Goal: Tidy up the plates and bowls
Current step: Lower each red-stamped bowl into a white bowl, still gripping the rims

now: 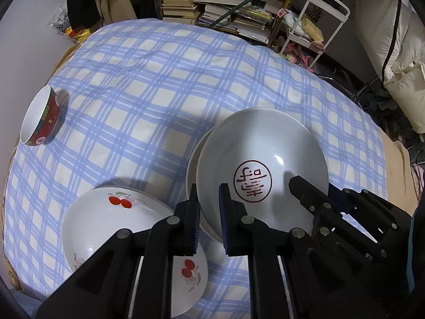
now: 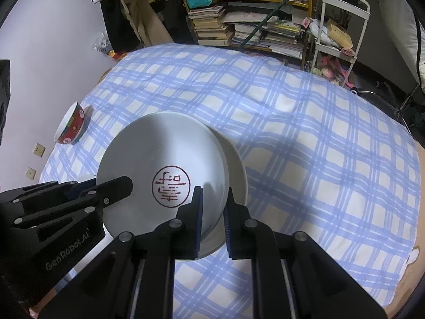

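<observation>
Both grippers pinch one round white ceramic plate with a red circular seal (image 1: 261,170): the left gripper (image 1: 208,212) is clamped on its near left rim, the right gripper (image 2: 213,212) on its near right rim. A second white plate (image 2: 237,164) lies directly beneath it

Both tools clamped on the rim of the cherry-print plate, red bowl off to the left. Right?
Wrong dish. The left tool and the right tool clamp opposite rims of the white bowl with the red seal; the left wrist view shows the cherry-print plate ungripped beside it. The red bowl is at left.
</observation>
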